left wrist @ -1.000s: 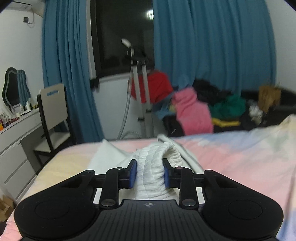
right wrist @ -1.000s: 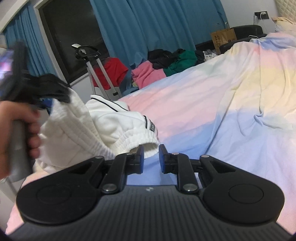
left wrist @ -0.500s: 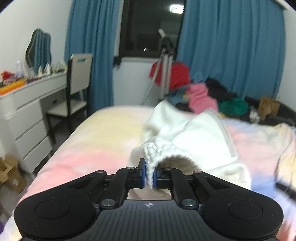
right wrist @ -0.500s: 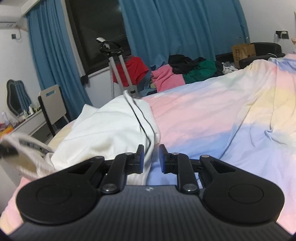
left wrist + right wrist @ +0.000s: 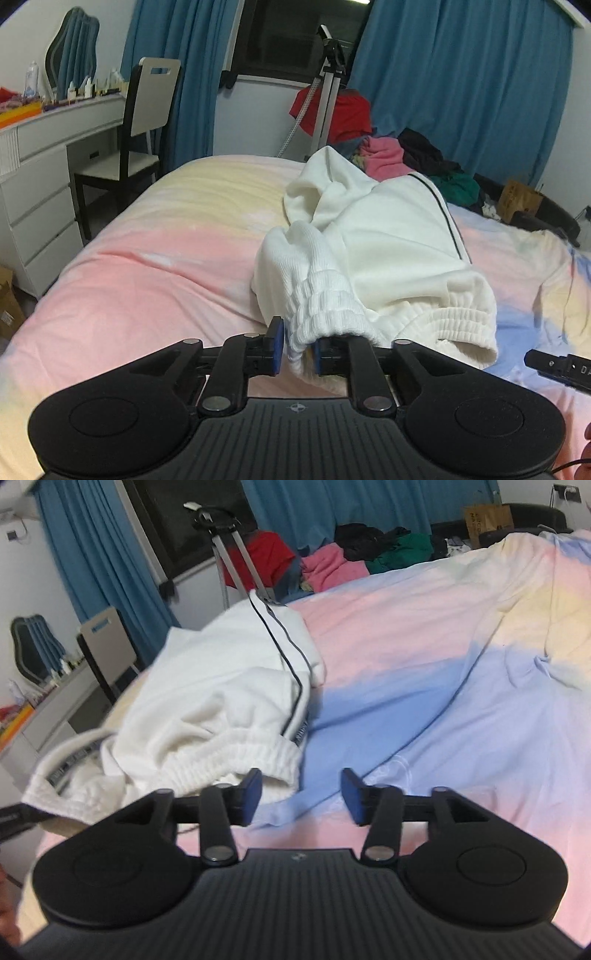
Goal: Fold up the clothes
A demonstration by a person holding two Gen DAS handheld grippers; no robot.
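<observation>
Two grippers work over a bed (image 5: 155, 258) spread with a pastel sheet of pink, yellow and blue. In the left wrist view, a white dresser (image 5: 40, 192) with bottles on top fills the far left of the frame, a curvy mirror (image 5: 72, 79) above it and a chair (image 5: 136, 133) just to its right. Blue curtains (image 5: 461, 85) hang on both sides of a dark window along the top. At lower centre the left gripper (image 5: 298, 347) has its jaws drawn close on the ribbed elastic waistband of white sweatpants (image 5: 388, 251), the cloth pinched between the blue pads. From there the sweatpants run up the middle of the frame in a rumpled heap on the bed, a thin dark stripe down one side. Behind them stand a silver tripod (image 5: 325, 92) and a pile of clothes (image 5: 406, 158) in red, pink, black and green, with a brown paper bag (image 5: 521, 195) at the right edge. In the right wrist view, the sweatpants (image 5: 221, 701) lie in the left half of the frame, the waistband nearest the camera. At lower centre the right gripper (image 5: 301, 794) has its jaws spread wide with nothing between them; its left pad sits just beside the waistband edge, the right pad over bare blue sheet.
</observation>
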